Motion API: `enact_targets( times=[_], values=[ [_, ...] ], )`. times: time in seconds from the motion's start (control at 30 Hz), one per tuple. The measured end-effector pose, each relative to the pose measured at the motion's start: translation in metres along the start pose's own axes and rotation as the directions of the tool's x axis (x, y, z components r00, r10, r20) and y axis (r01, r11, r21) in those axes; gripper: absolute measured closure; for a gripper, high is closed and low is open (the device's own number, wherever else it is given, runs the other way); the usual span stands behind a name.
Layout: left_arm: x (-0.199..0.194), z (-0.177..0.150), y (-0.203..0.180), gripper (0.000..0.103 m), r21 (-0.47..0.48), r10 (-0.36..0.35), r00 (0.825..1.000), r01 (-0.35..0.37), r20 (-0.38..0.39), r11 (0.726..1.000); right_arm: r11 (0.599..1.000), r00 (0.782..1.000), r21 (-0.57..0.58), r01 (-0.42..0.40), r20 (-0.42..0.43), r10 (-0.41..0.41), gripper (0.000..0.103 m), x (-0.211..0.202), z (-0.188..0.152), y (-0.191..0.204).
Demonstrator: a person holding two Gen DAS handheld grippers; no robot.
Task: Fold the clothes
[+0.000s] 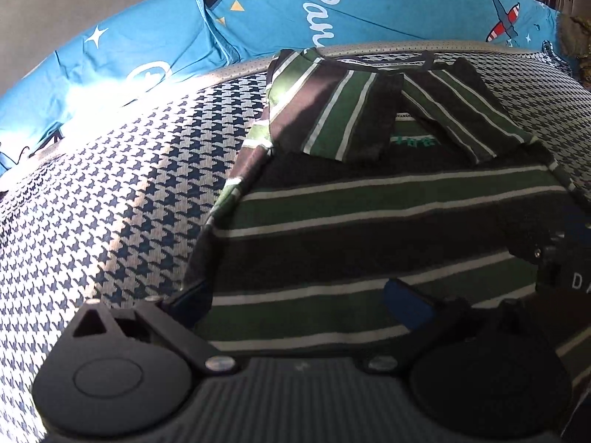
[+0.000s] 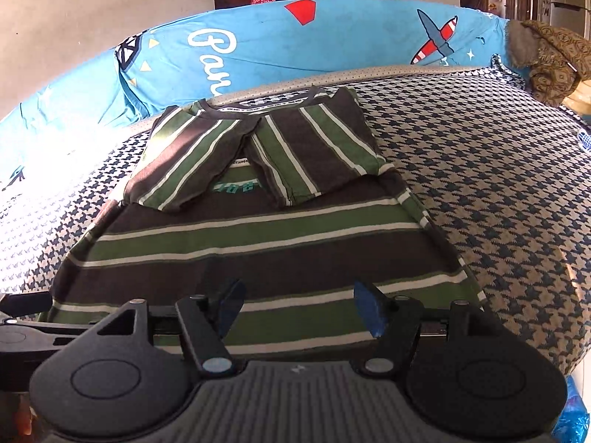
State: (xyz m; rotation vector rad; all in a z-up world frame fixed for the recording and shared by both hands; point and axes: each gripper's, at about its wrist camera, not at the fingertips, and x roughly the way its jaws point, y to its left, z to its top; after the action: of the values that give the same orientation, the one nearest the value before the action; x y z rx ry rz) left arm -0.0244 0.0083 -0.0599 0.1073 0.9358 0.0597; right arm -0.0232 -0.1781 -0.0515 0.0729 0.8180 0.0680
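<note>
Striped shirt (image 2: 258,251) lying flat on the houndstooth cover (image 2: 480,170), collar at the far edge, hem at the near edge. Both sleeves (image 2: 192,162) already turned inward over the chest, nearly meeting in the middle above a small green print. Side edges also look tucked in a little, so the body makes a rather narrow rectangle. Lower half spread out in full length, not doubled over toward the collar.

Judged from this: halfway folded, with sleeves done and the lengthwise fold of hem to collar left, if a compact packet is wanted. No other clothes on the cover to fold, as far as visible.

Right gripper (image 2: 301,308) hovering over the hem, blue fingers apart, holding no cloth. Left gripper (image 1: 299,297) at the near left corner of the hem, fingers also spread wide; one finger (image 1: 192,297) partly hidden at the shirt edge, so cannot tell if it goes under the cloth, but nothing clamped.

Behind the cover, a blue sheet (image 2: 332,44) with white letters and a red plane, plus a brown patterned cloth (image 2: 554,62) at the far right
</note>
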Motion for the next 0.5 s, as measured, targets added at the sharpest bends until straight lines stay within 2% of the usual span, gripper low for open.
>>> enact_targets(
  times=[0.2,0.5],
  values=[
    [-0.008,-0.017,-0.01,0.0,0.019,0.005,1.0,-0.005,0.013,1.0,1.0,1.0,-0.004,0.004,-0.015,-0.004,0.036,-0.005,-0.015,-0.001],
    [-0.018,-0.036,-0.014,0.0,0.011,0.006,0.999,-0.007,0.032,1.0,0.999,1.0,-0.045,0.012,0.027,-0.011,0.036,-0.016,-0.032,-0.002]
  ],
)
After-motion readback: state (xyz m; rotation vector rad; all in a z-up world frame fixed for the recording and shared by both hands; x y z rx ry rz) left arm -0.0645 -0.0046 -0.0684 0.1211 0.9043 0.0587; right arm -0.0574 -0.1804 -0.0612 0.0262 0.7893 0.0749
